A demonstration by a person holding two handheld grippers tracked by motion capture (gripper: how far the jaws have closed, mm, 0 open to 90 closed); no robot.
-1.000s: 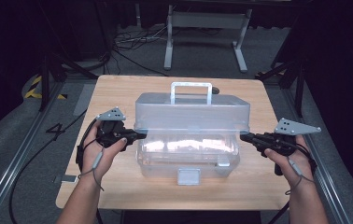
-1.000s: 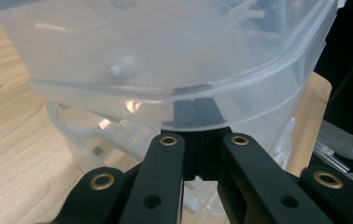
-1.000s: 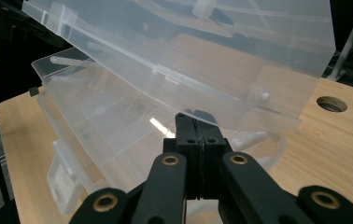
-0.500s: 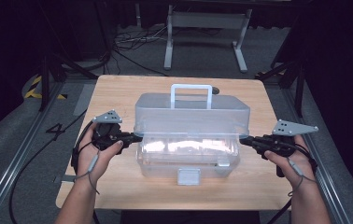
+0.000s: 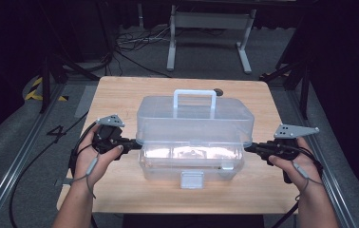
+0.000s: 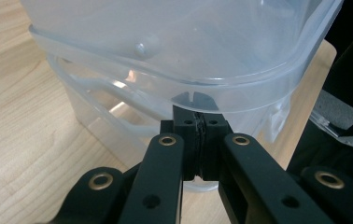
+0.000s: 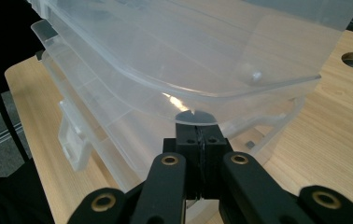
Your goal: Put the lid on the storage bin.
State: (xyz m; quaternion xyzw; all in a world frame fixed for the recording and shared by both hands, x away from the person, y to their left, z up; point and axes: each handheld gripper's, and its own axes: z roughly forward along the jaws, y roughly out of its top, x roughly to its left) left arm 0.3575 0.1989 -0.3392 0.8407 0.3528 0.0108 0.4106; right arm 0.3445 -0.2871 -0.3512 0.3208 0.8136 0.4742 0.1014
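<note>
A clear plastic box (image 5: 192,164) stands in the middle of the wooden table (image 5: 120,95). Its clear lid (image 5: 194,118), with a white handle (image 5: 195,95), sits raised above the base, leaving a gap along the front. My left gripper (image 5: 137,142) is shut, its tips tucked under the lid's left rim (image 6: 240,100). My right gripper (image 5: 249,148) is shut too, its tips under the lid's right rim (image 7: 277,88). In the left gripper view (image 6: 198,119) and the right gripper view (image 7: 200,130) the pads meet with nothing between them. A white latch (image 5: 192,179) hangs at the base's front.
The table has a round hole (image 5: 219,91) behind the box, and bare wood runs all round the box. Beyond the far edge stand a metal frame (image 5: 211,21) and loose cables (image 5: 130,42) on the floor. Rails run along both sides of the table.
</note>
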